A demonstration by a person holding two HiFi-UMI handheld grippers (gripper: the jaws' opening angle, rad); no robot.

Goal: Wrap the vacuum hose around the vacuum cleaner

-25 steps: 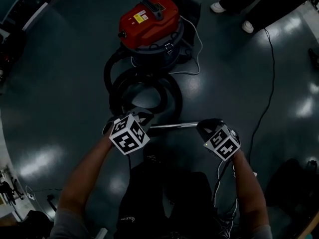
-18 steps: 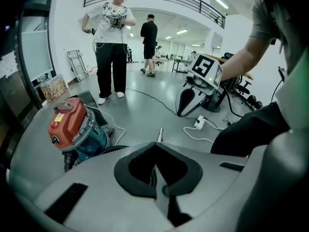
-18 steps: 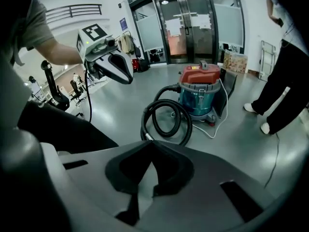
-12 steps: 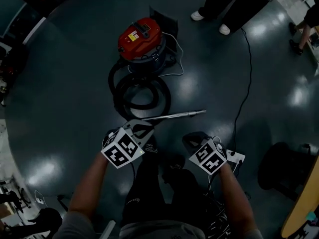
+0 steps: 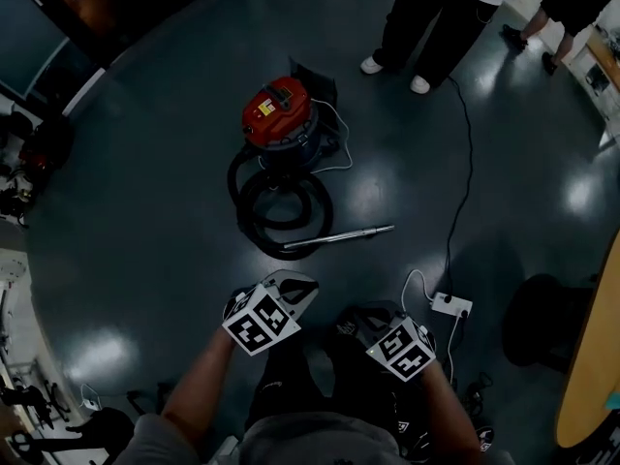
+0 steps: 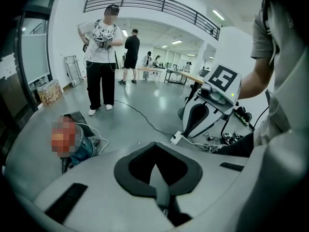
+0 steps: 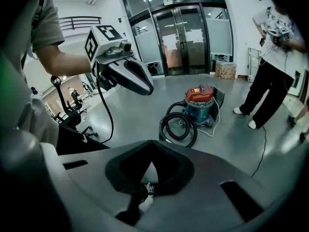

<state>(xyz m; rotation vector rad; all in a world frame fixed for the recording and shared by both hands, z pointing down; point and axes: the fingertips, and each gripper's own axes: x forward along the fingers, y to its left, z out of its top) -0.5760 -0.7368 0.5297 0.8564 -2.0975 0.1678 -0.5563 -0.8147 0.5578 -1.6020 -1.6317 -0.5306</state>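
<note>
The red-topped vacuum cleaner (image 5: 279,112) stands on the grey floor, and it also shows in the right gripper view (image 7: 200,102). Its black hose (image 5: 284,211) lies coiled on the floor in front of it (image 7: 177,126). A metal wand (image 5: 339,236) lies flat beside the coil. My left gripper (image 5: 294,287) and right gripper (image 5: 356,316) hang well above the floor, near my body and apart from the hose. Both are shut with nothing between the jaws. In the left gripper view (image 6: 157,164) the vacuum is a blurred patch at the left.
A white power strip (image 5: 451,305) lies right of my feet, and a black cable (image 5: 466,182) runs from it across the floor. People (image 5: 426,22) stand beyond the vacuum. A dark round object (image 5: 542,320) and a wooden edge (image 5: 593,376) are at the right.
Both grippers have risen from the floor and drawn back from the wand, which stays lying by the coil. The vacuum and hose now look smaller and farther off.
</note>
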